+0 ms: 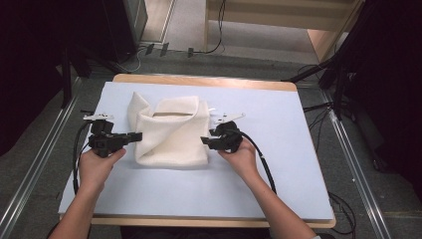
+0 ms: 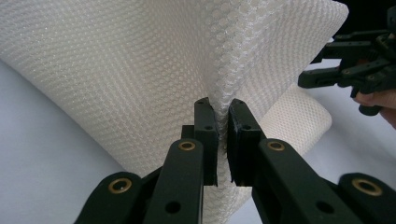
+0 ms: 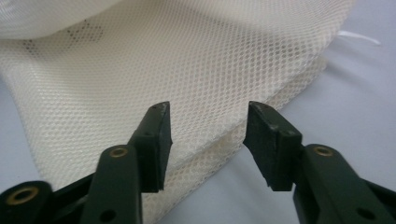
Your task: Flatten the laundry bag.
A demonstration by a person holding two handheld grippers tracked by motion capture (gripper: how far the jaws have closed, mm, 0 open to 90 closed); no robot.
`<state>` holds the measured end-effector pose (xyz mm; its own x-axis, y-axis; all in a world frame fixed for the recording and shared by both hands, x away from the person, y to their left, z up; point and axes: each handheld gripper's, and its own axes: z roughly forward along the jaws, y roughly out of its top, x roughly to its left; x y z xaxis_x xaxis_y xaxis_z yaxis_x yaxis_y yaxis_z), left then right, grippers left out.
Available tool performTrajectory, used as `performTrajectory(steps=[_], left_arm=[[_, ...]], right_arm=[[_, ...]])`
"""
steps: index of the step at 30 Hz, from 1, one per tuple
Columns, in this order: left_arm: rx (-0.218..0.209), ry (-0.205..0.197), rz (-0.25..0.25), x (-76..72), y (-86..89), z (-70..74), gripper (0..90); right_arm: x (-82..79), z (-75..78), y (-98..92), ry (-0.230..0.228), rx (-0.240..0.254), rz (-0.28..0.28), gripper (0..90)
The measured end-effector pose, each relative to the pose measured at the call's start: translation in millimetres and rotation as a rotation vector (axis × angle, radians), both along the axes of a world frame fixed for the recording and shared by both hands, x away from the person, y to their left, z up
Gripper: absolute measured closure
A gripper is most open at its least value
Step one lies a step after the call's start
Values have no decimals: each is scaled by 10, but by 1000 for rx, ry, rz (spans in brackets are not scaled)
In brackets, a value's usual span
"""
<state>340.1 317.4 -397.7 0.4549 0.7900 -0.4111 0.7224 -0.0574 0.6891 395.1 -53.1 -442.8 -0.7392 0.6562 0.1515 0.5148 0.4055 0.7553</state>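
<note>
A cream mesh cloth [image 1: 169, 132], loosely folded, lies at the middle of the light blue table [image 1: 283, 164]. From the left, my left gripper [image 1: 138, 136] reaches to the cloth's left edge. In the left gripper view that gripper [image 2: 220, 105] is shut on a raised fold of the mesh cloth [image 2: 116, 70]. My right gripper [image 1: 204, 141] sits at the cloth's right edge. Its jaws [image 3: 208, 109] stand open, with the folded edge of the cloth [image 3: 187, 60] lying between them and the pads clear of it. The right gripper [image 2: 322, 70] is also in the left gripper view, beyond the cloth.
A thin white string [image 3: 357, 37] trails from the cloth's far right corner onto the table. Bare mat lies in front of and to the right of the cloth. Cables and dark stands [image 1: 343, 74] surround the table on the floor.
</note>
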Motion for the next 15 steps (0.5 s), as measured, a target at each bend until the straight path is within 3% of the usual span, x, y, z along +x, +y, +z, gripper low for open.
performTrajectory(steps=[4,6,8,10,12,15], left_arm=[[2,3,18,-13,51,-19,847],[1,7,25,-18,77,-29,846],[-2,7,30,-20,103,-38,845],[-14,10,38,-22,131,-41,844],[-25,8,46,-24,157,-45,844],[-47,4,56,-24,194,-46,842]], right_arm=[[13,-108,97,34,-15,1,437],[15,-162,141,55,-26,9,473],[-2,-210,184,52,-55,13,581],[-40,-221,206,19,-79,20,739],[-45,-220,208,28,-73,31,845],[-27,-191,169,42,-53,38,882]])
